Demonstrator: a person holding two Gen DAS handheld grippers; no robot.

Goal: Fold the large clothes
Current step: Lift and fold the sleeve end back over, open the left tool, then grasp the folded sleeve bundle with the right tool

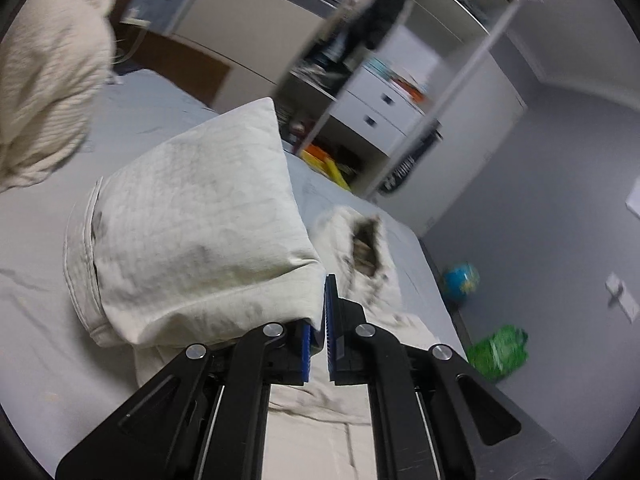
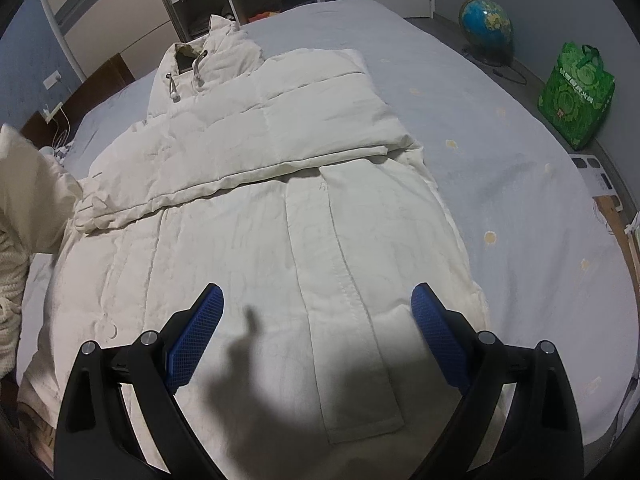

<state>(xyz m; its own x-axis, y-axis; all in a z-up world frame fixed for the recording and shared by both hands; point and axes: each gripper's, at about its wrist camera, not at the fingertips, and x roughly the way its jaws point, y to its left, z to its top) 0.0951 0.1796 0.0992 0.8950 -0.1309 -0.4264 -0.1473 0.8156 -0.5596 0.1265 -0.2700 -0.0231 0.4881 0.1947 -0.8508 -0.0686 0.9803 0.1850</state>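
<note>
You have a wide bed (image 2: 460, 92) covered in a pale grey sheet with faint yellow spots. A cream quilted puffer coat (image 2: 280, 240) lies spread flat on it, one sleeve folded across the chest, collar toward the far end. On the floor (image 2: 532, 68) beside the bed stand a blue globe (image 2: 486, 26) and a green patterned bag (image 2: 576, 96).

A home bedroom: a wide bed (image 2: 460, 92), an open wardrobe (image 1: 384, 80) and a globe (image 2: 485, 26).

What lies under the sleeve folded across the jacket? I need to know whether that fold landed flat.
The folded sleeve lies across the cream jacket, on its chest below the hood. The chest panel beneath is covered, so any bunching there cannot be seen.
</note>
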